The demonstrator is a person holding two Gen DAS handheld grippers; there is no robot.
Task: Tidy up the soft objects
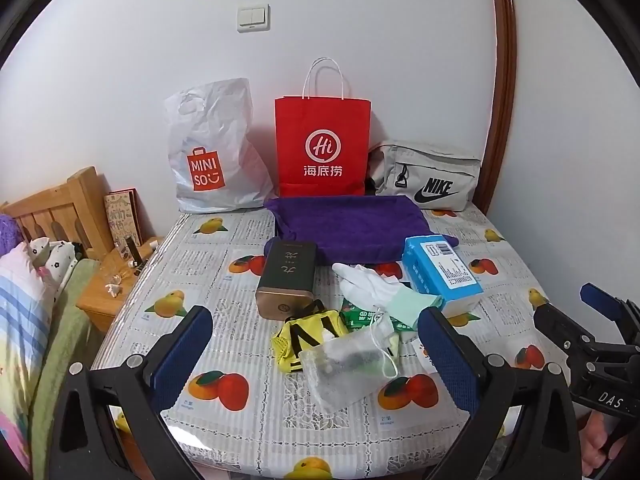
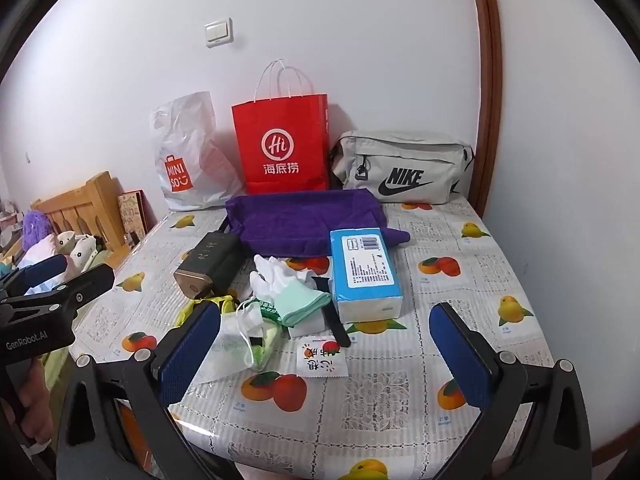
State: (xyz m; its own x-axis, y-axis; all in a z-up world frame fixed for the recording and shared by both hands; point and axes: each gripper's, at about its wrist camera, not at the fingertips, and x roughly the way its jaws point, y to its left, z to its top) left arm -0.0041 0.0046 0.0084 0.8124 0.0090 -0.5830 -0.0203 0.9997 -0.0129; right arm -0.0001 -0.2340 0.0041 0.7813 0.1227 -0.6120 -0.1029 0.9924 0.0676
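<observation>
From the left wrist, the left gripper hung with its blue-padded jaws wide apart and nothing between the pads, above a heap near the table's front edge: a yellow-and-black cloth pouch, a translucent drawstring mesh bag lying over it, and a white knitted glove with a mint cuff just behind. Because these overlapped, a pinch on the mesh bag would likely have dragged the pouch or snagged the drawstring. A rigid dark-green-and-gold tin touched the heap and could have been knocked.

From the right wrist, the right gripper was equally spread and empty, over a small white printed sachet. The blue-and-white soft pack of tissues lay beside the glove; a glossy fruit-print table cover might have let flat items slide away from closing pads. The folded purple towel lay behind, before a red paper bag.
</observation>
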